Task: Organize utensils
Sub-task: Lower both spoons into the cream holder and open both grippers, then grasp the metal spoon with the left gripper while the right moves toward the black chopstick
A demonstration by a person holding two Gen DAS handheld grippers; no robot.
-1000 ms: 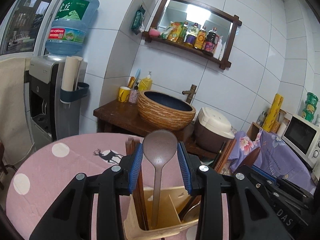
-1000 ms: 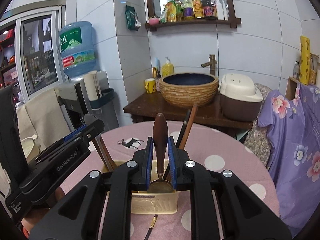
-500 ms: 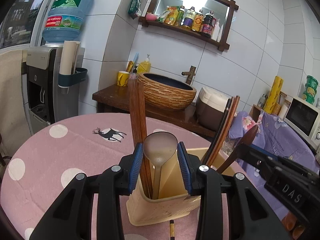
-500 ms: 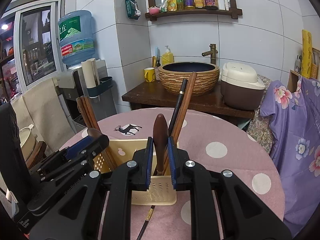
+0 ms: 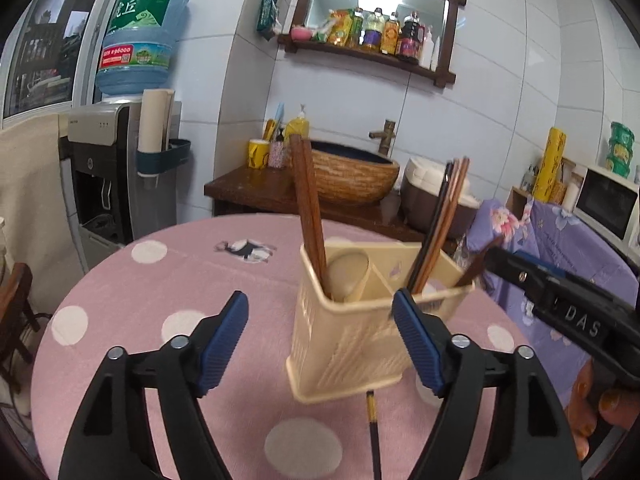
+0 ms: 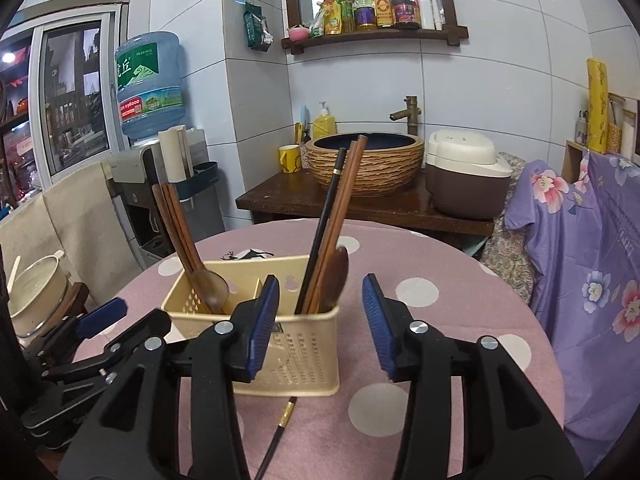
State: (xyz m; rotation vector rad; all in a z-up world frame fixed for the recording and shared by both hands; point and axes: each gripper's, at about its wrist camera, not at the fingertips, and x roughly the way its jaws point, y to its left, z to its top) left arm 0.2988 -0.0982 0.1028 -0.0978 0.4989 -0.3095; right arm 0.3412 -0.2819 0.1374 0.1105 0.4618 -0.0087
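A: How far along was the sorting?

B: Both spoons stood in the cream plastic slotted utensil caddy (image 6: pixel 256 320) on the pink polka-dot surface (image 6: pixel 440 280): a pale spoon (image 6: pixel 210 288) beside brown chopsticks (image 6: pixel 176 224), a dark wooden spoon (image 6: pixel 334 276) in the other compartment.

A: And the tools?

B: The left hand-held gripper (image 5: pixel 320 336) and right hand-held gripper (image 6: pixel 318 326) had just been opening, jaws apart, empty. One black chopstick (image 6: pixel 276 432) lay loose, probably next.

From here I cannot read the bottle labels (image 6: pixel 372 4) on the shelf. The lone black chopstick (image 6: pixel 276 436) runs off the bottom edge in both views. The spoon handles sit hidden inside the cream caddy (image 6: pixel 296 352), whose near wall smears with blur in the left view.
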